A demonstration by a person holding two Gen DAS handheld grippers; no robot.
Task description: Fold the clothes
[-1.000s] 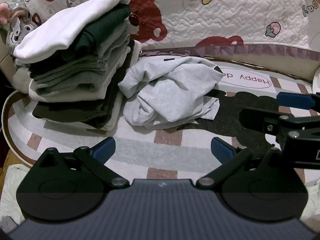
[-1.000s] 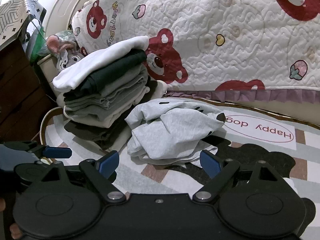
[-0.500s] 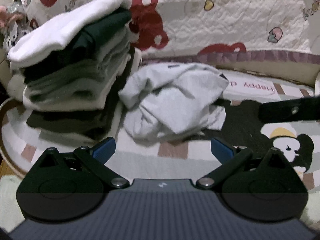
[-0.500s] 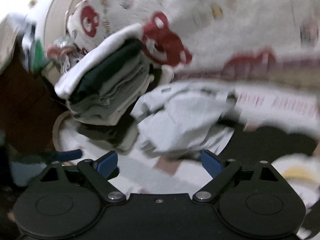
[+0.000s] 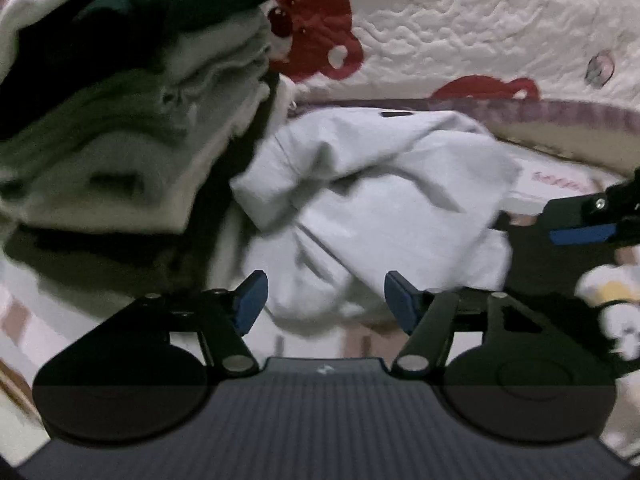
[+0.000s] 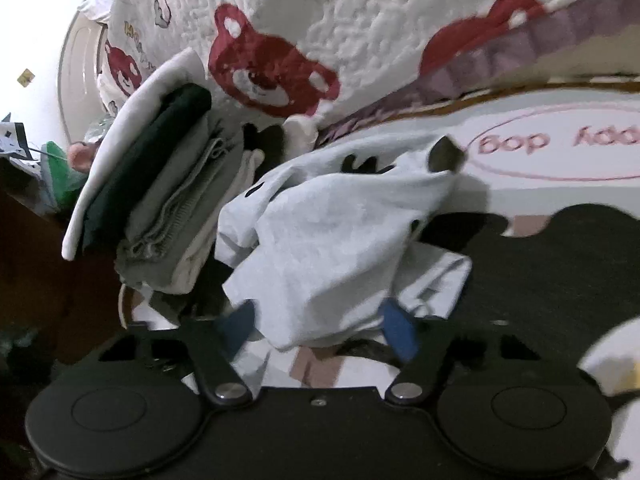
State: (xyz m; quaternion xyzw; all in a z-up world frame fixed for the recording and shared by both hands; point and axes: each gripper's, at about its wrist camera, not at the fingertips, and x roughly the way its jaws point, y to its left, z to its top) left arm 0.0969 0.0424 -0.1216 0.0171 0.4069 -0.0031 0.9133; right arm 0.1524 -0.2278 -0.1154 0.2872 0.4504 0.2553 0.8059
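A crumpled light grey garment (image 5: 372,200) (image 6: 332,240) lies on the patterned rug, just right of a tall stack of folded clothes (image 5: 120,120) (image 6: 160,200). My left gripper (image 5: 324,304) is open, its blue-tipped fingers straddling the near edge of the grey garment without gripping it. My right gripper (image 6: 318,326) is open too, its fingers on either side of the garment's lower fold. The right gripper's finger (image 5: 582,235) also shows at the right edge of the left wrist view, beside the garment.
A quilted bedspread with red bears (image 5: 440,20) (image 6: 360,20) hangs behind the clothes. The rug (image 6: 560,152) carries pink lettering and a black shape. A dark wooden cabinet (image 6: 24,240) stands at the far left, with green and plush items above it.
Both grippers have moved forward and down toward the grey garment, which now fills much more of each view. The fingers have narrowed somewhat but stay open. The right view has tilted.
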